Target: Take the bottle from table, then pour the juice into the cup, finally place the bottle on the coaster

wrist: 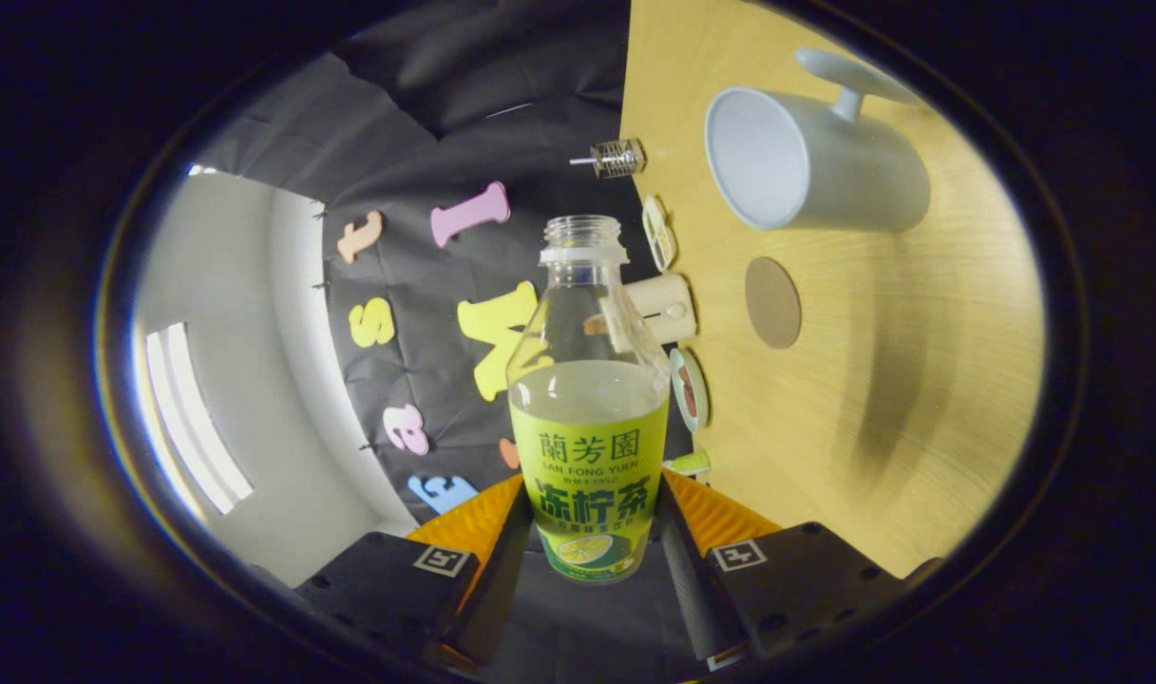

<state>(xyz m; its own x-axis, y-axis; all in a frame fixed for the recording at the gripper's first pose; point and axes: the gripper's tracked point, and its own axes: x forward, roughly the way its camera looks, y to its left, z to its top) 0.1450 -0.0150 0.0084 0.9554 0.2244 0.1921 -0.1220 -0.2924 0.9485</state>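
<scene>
My gripper (589, 532) is shut on an uncapped clear bottle (589, 408) with a green and yellow label, both fingers pressing its lower part. The bottle is about half full of pale juice and is lifted off the table. The whole scene is rolled sideways, so the wooden table (872, 427) stands as a wall beside the bottle. A pale blue cup (805, 161) with a handle stands on the table, its empty mouth facing the bottle's neck from beyond and to the side. A round brown coaster (772, 302) lies on the table between the cup and the fingers.
Along the table's far edge, behind the bottle, stand a small wire-caged object (618, 158), a cream cylinder (668, 309), two small round dishes (689, 388) and a small green item (691, 463). The black cloth wall hangs beyond them.
</scene>
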